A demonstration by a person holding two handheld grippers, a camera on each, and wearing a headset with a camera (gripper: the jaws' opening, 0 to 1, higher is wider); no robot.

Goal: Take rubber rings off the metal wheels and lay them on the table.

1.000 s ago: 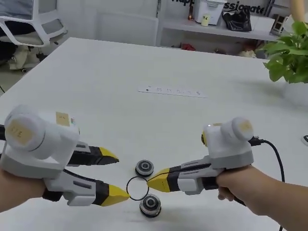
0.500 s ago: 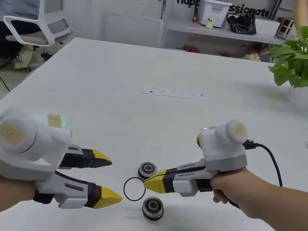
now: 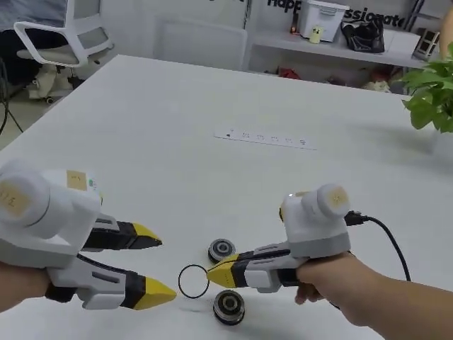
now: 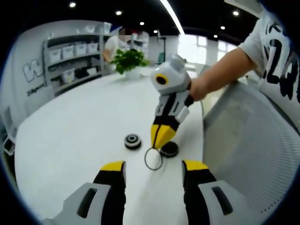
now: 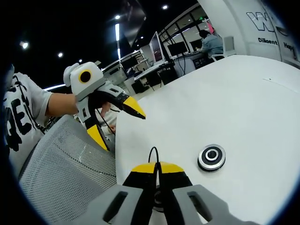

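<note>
Head view: the right gripper (image 3: 212,273) has its jaws closed, pinching the near edge of the rubber ring (image 3: 178,280). I can't tell whether the ring rests on the white table (image 3: 177,142). One metal wheel (image 3: 221,250) sits just behind the ring and a second wheel (image 3: 229,307) just in front of it. The left gripper (image 3: 164,268) is near the ring's left side, jaws spread, holding nothing.

Left gripper view: my own jaws (image 4: 153,166) stand wide apart with the ring (image 4: 146,160) just beyond them. The right gripper (image 4: 161,136) bites the ring's far edge. One wheel (image 4: 132,141) is left of the ring and the other (image 4: 169,149) right of it.

Right gripper view: the closed yellow tips (image 5: 157,166) clamp the ring (image 5: 151,153), which loops up from between them. One wheel (image 5: 211,157) lies right of the ring. The left gripper (image 5: 121,129) is beyond the ring, open.
</note>
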